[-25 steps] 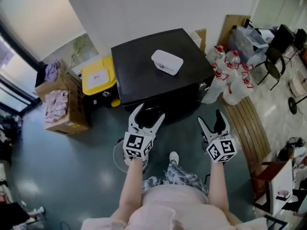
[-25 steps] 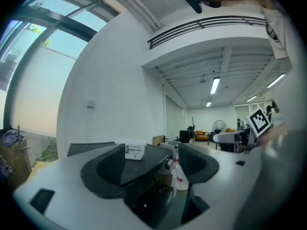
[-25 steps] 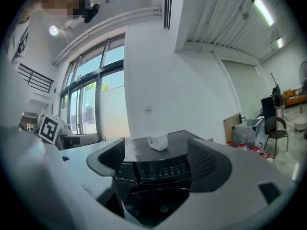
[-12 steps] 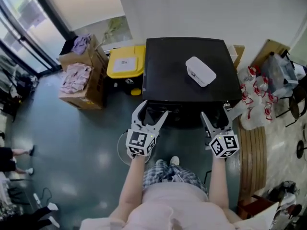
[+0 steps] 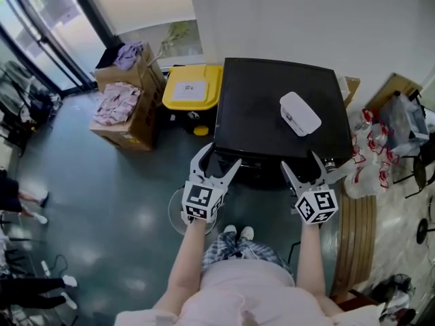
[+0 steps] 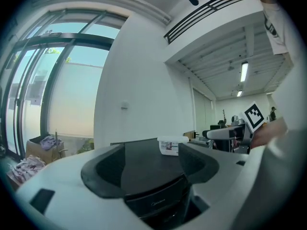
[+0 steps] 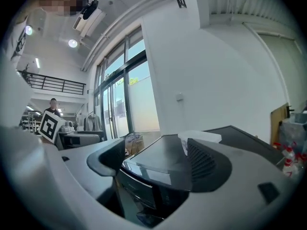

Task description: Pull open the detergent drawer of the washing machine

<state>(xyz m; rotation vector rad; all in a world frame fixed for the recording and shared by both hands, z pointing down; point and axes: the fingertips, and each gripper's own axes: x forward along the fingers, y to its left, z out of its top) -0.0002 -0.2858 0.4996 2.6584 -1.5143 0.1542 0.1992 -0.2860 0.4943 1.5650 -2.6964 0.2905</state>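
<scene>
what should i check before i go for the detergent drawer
1. Jaws of left gripper apart, nothing between them: ok
2. Jaws of right gripper apart, nothing between them: ok
3. Both grippers at the front edge of the washer: ok
4. Position of the drawer known: cannot tell, the front is dark and no outline shows
5. The box on top sits back from the front edge: ok

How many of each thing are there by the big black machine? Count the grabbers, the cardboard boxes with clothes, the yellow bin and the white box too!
left gripper and right gripper: 2
cardboard boxes with clothes: 2
washing machine: 1
yellow-lidded bin: 1
white box on the machine: 1
Total: 7
</scene>
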